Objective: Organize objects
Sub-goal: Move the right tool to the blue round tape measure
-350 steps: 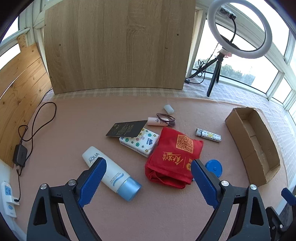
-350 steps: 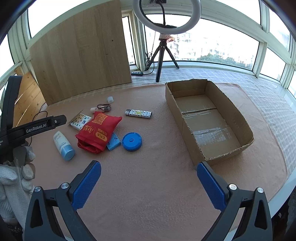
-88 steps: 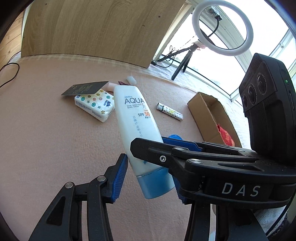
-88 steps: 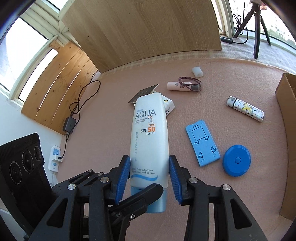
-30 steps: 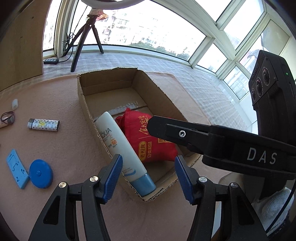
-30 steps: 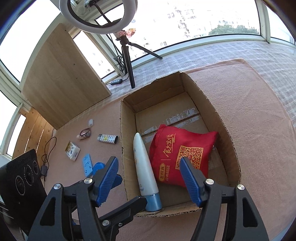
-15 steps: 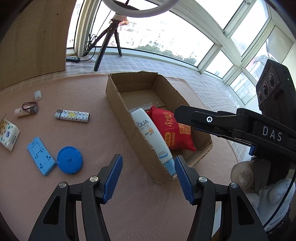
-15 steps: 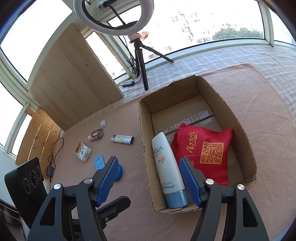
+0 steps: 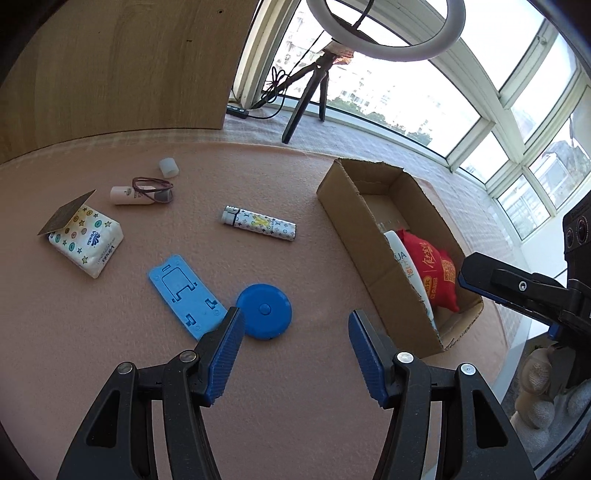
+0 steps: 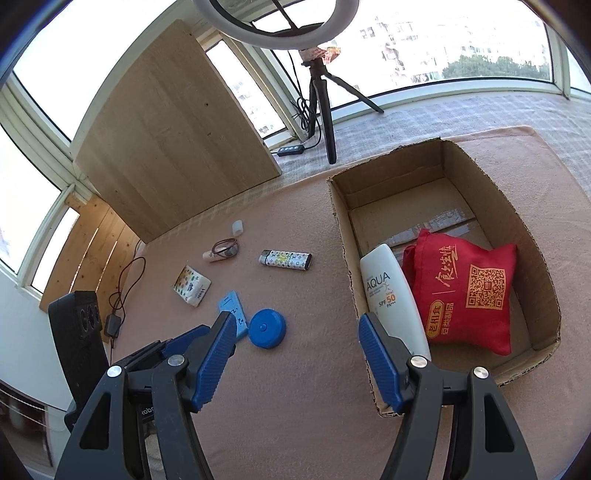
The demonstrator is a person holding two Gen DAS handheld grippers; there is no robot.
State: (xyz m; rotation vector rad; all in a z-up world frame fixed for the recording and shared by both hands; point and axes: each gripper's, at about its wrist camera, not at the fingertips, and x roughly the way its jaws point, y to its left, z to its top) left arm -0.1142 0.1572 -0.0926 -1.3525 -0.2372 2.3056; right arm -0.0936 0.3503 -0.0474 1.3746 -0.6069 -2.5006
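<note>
Ring light (image 10: 277, 22), wooden board (image 10: 177, 122)

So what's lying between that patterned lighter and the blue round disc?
Nothing: in the left wrist view, bare pink mat separates the lighter from the disc.

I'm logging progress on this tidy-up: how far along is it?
Done: sunscreen tube and red bag lie in the cardboard box. In hand: nothing; left gripper and right gripper are open. Left: tape measure, phone stand, lighter, tissue pack.
</note>
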